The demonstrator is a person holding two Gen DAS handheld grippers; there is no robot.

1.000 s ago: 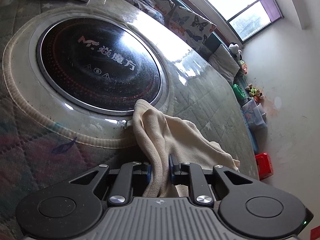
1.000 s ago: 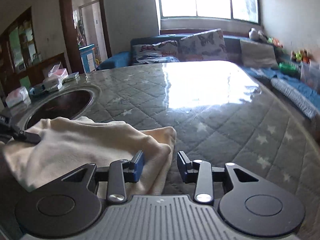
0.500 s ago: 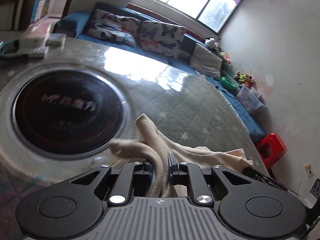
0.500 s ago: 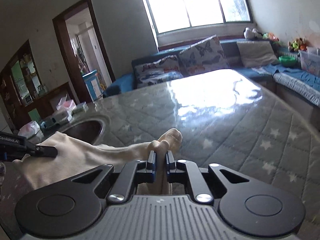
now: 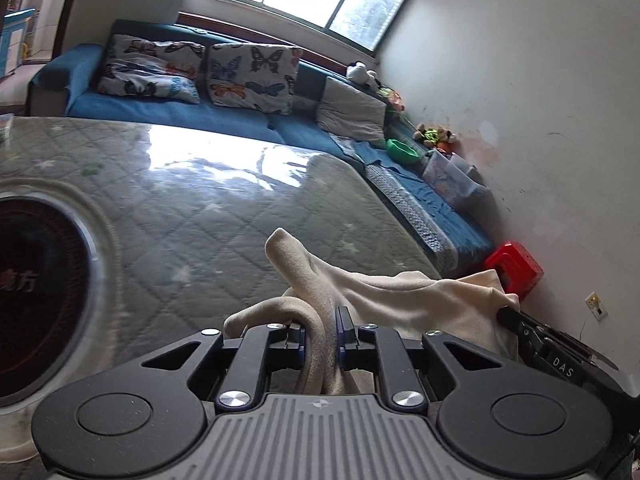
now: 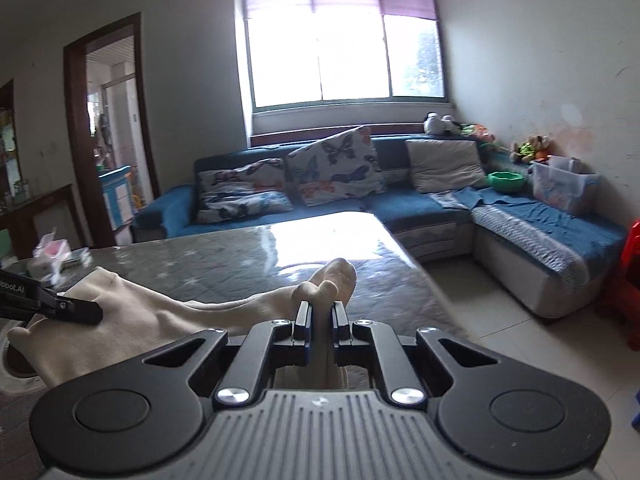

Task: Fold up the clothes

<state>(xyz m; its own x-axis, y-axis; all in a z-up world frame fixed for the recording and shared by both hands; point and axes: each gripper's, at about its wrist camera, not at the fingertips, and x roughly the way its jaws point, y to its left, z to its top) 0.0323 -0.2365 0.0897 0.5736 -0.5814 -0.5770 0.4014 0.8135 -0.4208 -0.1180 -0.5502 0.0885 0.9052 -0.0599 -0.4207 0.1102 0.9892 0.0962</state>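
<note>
Both hand-held grippers, left (image 5: 321,330) and right (image 6: 320,318), pinch the cream garment (image 5: 392,300) taut.

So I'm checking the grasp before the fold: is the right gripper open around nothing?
No, the right gripper is shut on the cream garment, fabric bunched between its fingers.

Counted: 1 cream garment (image 5: 404,300), 2 grippers, left (image 5: 321,330) & right (image 6: 320,320), 2 butterfly cushions (image 6: 334,172), 1 grey cushion (image 6: 442,164), 1 green bowl (image 6: 506,181), 1 red stool (image 5: 514,266), 1 round hotplate (image 5: 44,264).
</note>
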